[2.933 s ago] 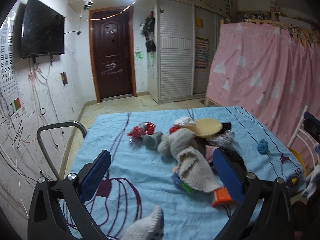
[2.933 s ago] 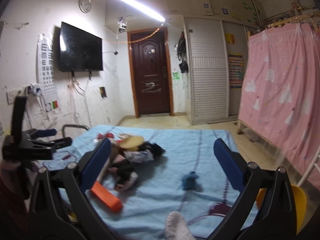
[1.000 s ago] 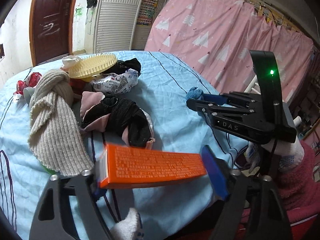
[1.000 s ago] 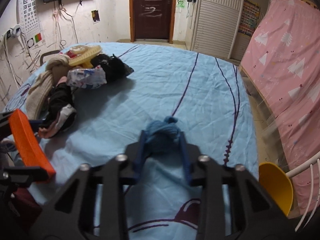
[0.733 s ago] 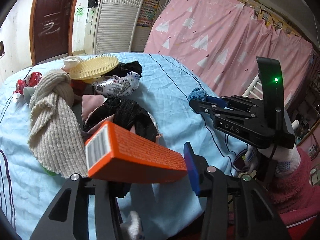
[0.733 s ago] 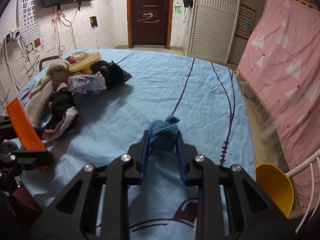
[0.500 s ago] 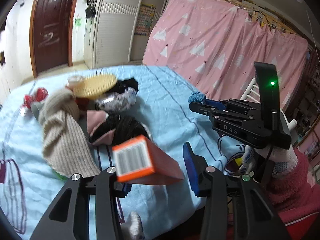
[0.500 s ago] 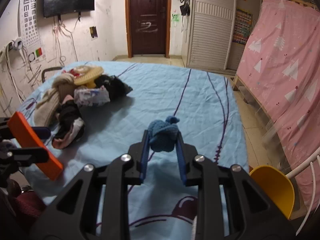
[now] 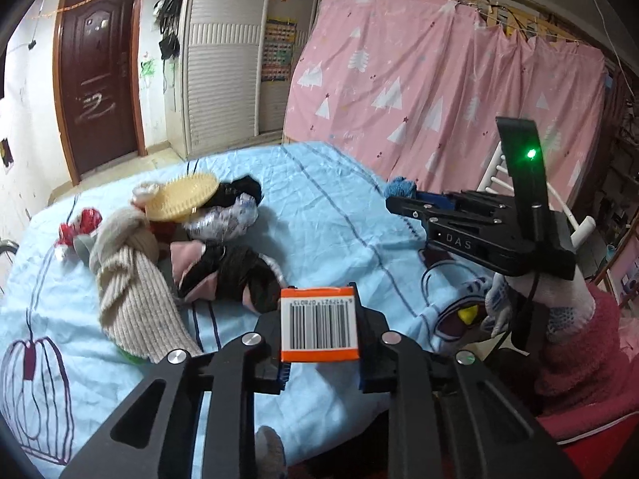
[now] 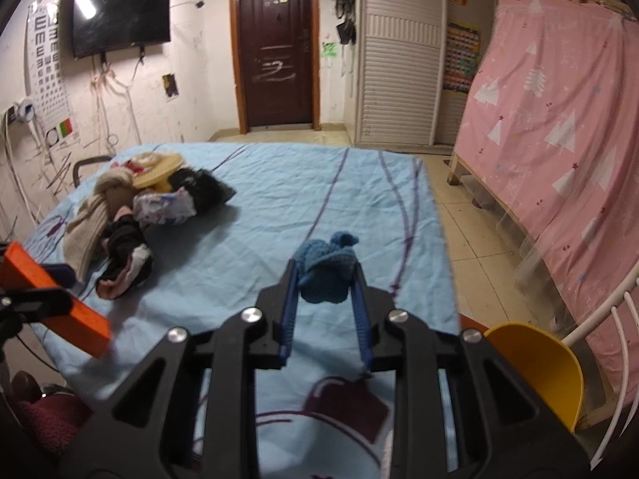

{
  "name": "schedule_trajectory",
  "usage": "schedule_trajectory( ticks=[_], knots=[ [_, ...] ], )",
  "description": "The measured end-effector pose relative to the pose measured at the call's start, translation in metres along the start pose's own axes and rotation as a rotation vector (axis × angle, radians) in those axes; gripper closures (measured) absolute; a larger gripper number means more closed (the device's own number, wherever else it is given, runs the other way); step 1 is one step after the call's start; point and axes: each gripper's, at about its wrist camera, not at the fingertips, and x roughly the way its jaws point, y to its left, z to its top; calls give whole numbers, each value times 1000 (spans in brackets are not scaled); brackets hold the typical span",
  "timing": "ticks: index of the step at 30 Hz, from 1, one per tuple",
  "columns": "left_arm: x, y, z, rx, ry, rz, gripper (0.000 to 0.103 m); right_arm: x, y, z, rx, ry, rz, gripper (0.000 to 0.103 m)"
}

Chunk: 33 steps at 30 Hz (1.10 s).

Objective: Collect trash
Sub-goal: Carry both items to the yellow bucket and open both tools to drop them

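Observation:
My left gripper (image 9: 319, 353) is shut on an orange carton (image 9: 318, 324), held end-on so its barcode end faces the camera, above the front edge of the bed. The carton also shows in the right wrist view (image 10: 52, 303) at the far left. My right gripper (image 10: 325, 311) is shut on a blue fuzzy ball (image 10: 325, 275) and holds it above the blue bedsheet (image 10: 279, 199). The right gripper with the ball (image 9: 400, 188) also shows in the left wrist view (image 9: 403, 203), to the right.
A pile lies on the bed's left: cream knitted scarf (image 9: 127, 279), black and pink clothes (image 9: 235, 271), yellow brush (image 9: 181, 195), crumpled white wrapper (image 9: 223, 221), red wrapper (image 9: 86, 219). A yellow bin (image 10: 539, 363) stands at the right, a pink curtain (image 10: 559, 119) beyond it.
Both grippers closed on their items and lifted them off the bed. The orange carton swung from lying crosswise to pointing end-on at the camera. The blue ball rose with the right gripper.

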Motion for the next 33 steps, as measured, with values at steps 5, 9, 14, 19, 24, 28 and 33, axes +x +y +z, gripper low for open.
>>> schedule_trajectory(
  ticks=[5,9,14,19,24,28,33],
  knots=[
    [-4,-13,17,30,-28,-25,89,-12,-20,-3,45,-27,-33,79],
    [4,-29,37,66,-46,-62,89,-25,-47,-8,88,-44,-84,79],
    [23,-60,71,105,-70,-157,89,-42,-94,-22,168,-46,-171,79],
    [49,-106,97,155,-68,-261,89,-53,-140,-41,247,-27,-246,79],
    [81,-160,108,202,-26,-352,89,-46,-179,-64,349,23,-254,71],
    [111,-193,110,207,26,-402,89,-44,-199,-76,410,33,-282,58],
    [150,-225,112,209,85,-423,88,-61,-226,-84,487,-6,-351,47]
  ],
)
